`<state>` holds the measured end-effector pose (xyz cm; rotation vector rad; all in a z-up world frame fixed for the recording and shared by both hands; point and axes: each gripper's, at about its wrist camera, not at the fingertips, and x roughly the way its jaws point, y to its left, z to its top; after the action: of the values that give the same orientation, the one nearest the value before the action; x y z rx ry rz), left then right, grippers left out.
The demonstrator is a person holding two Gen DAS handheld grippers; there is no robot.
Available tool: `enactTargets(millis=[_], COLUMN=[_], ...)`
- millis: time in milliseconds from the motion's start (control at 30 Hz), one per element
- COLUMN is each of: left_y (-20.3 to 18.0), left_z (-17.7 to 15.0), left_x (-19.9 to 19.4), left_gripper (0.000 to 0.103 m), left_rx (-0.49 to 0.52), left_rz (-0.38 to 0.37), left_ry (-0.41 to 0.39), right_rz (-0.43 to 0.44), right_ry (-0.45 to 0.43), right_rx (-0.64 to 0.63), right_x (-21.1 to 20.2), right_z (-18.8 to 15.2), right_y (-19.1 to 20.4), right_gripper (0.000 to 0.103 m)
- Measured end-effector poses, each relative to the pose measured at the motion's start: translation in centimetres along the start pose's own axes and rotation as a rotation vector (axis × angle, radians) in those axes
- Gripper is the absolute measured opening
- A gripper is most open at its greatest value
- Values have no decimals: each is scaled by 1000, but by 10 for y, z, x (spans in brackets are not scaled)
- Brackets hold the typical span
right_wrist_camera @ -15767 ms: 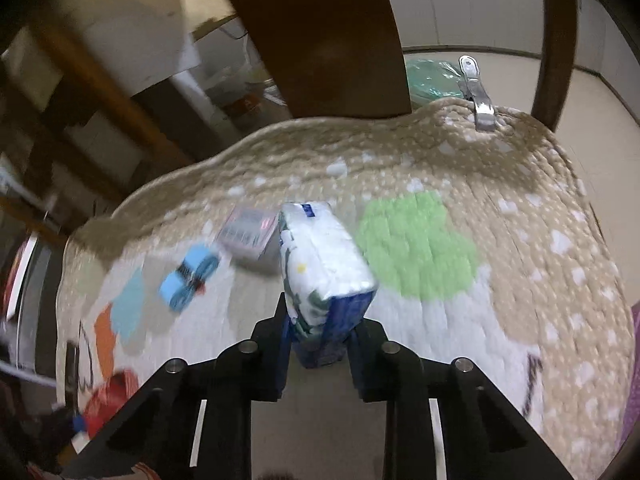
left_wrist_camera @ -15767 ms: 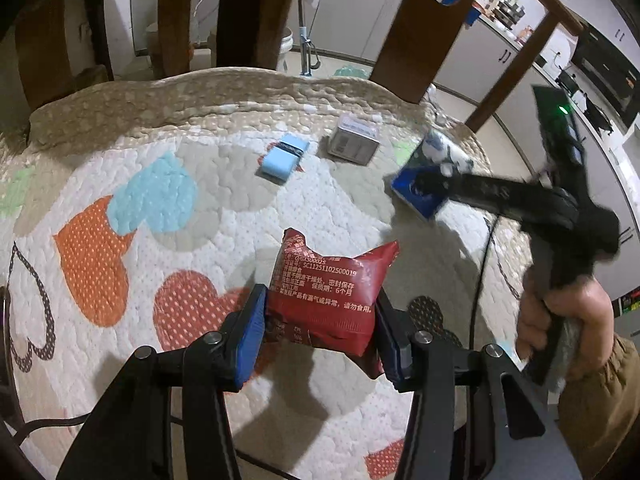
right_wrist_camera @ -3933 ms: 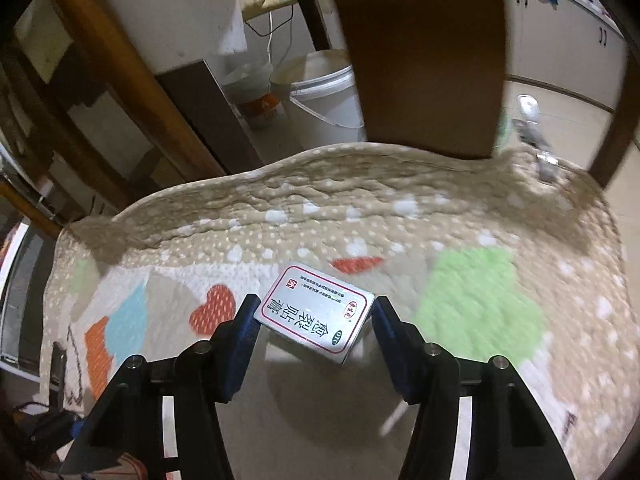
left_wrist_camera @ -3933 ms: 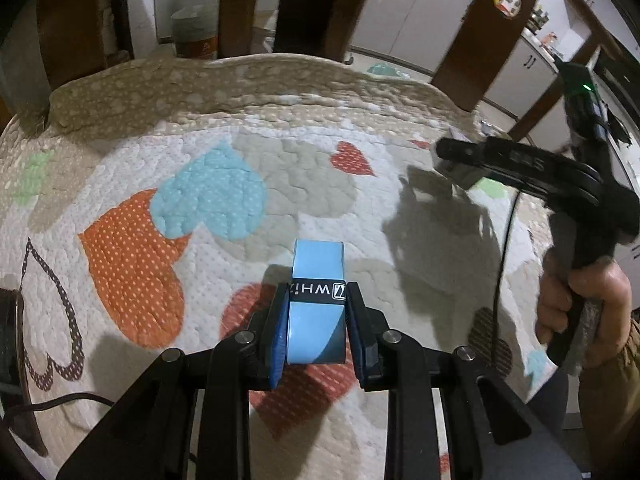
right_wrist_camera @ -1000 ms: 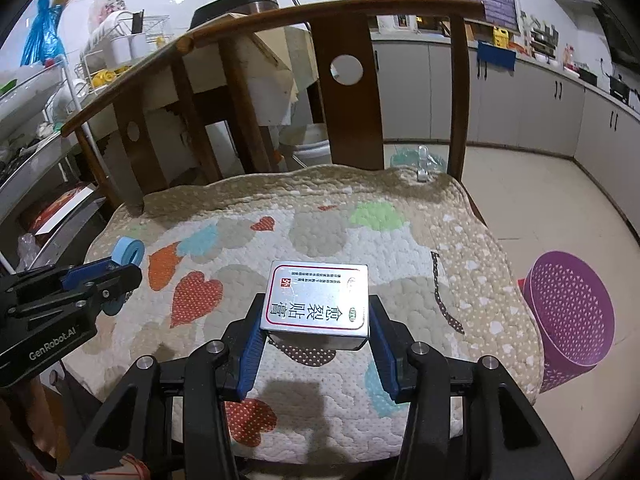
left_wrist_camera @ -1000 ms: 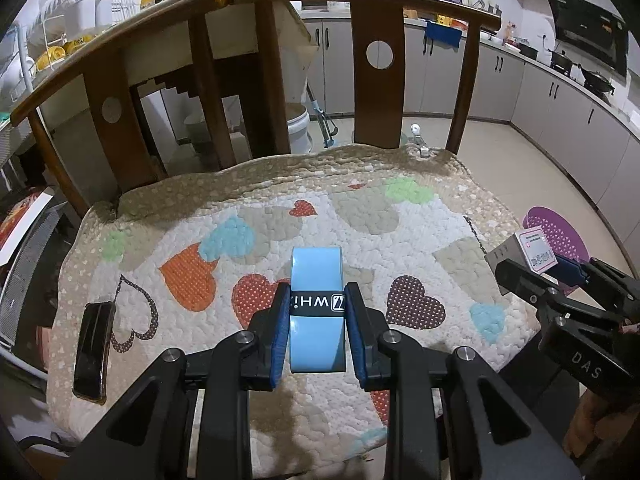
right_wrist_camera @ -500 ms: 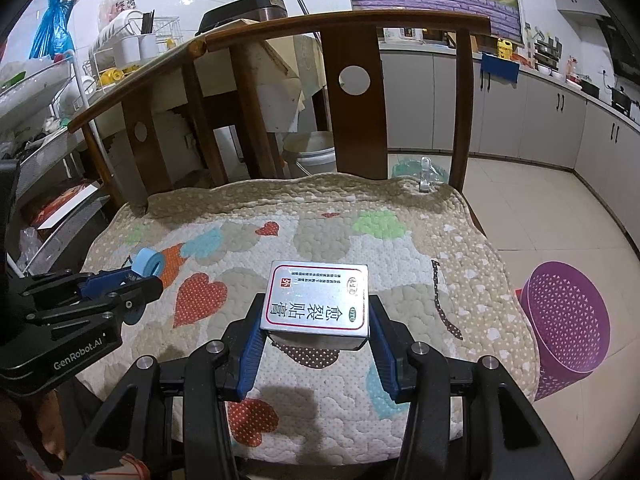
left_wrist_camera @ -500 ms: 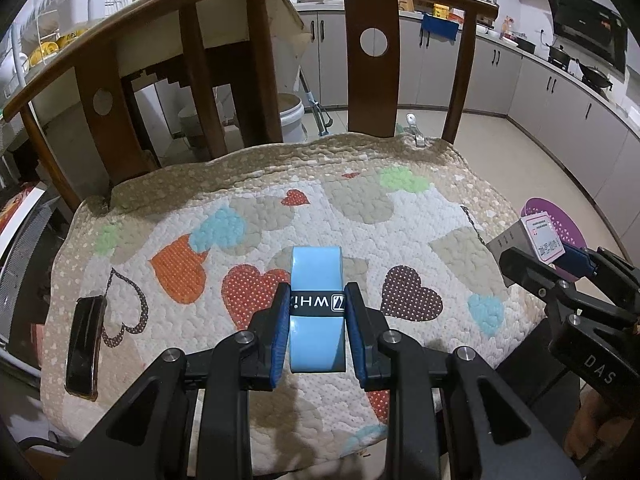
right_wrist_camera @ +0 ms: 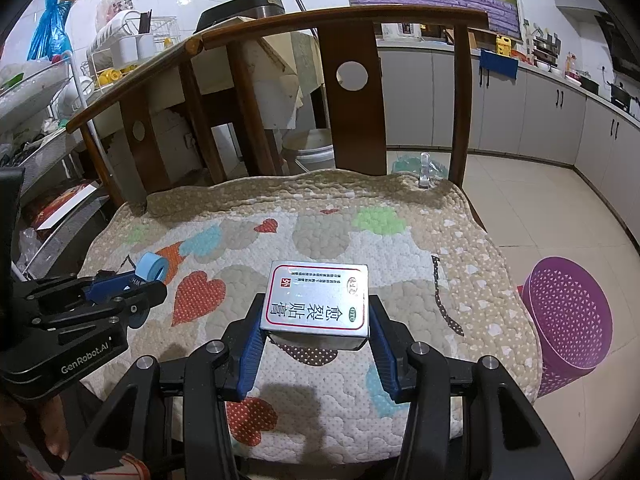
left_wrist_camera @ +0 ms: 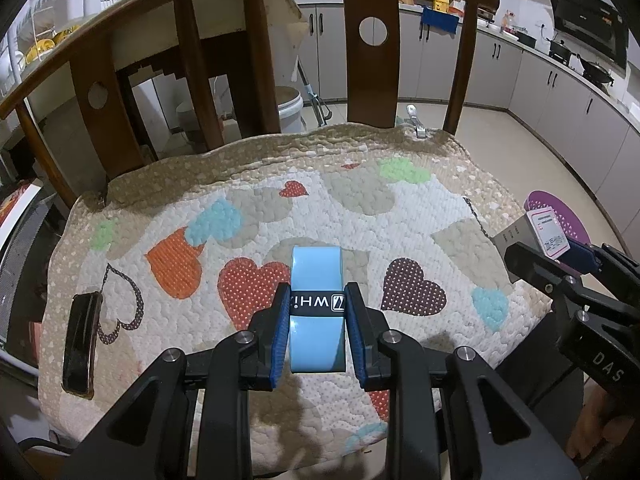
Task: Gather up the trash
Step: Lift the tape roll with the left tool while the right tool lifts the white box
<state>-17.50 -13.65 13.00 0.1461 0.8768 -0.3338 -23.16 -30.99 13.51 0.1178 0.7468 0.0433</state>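
The left gripper (left_wrist_camera: 318,320) is clamped on a light-blue tape roll with a black band (left_wrist_camera: 317,304), held above the heart-patterned quilted cushion (left_wrist_camera: 360,216). The right gripper (right_wrist_camera: 316,344) grips a silver rectangular box with red-bordered label (right_wrist_camera: 318,300) above the same cushion, left of the purple perforated plastic basket (right_wrist_camera: 568,316) on the floor.

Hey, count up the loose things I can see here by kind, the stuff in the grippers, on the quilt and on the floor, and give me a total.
Blue tape rolls, held in the left gripper: 1
Small printed boxes, held in the right gripper: 1
Dark phones on the quilt: 1
Purple baskets on the floor: 1
Total: 4
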Motion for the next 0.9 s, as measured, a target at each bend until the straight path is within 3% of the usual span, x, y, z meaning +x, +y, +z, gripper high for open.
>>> enactTargets(millis=[900], left_y=[-13], left_z=[3], left_x=[36], left_gripper=[25], left_rx=[34], left_rz=[-3], left_ry=[78], right_rz=[-5], right_ry=[43], right_rx=[80], right_x=[22], right_z=[-8], right_y=[-36], right_gripper=[52])
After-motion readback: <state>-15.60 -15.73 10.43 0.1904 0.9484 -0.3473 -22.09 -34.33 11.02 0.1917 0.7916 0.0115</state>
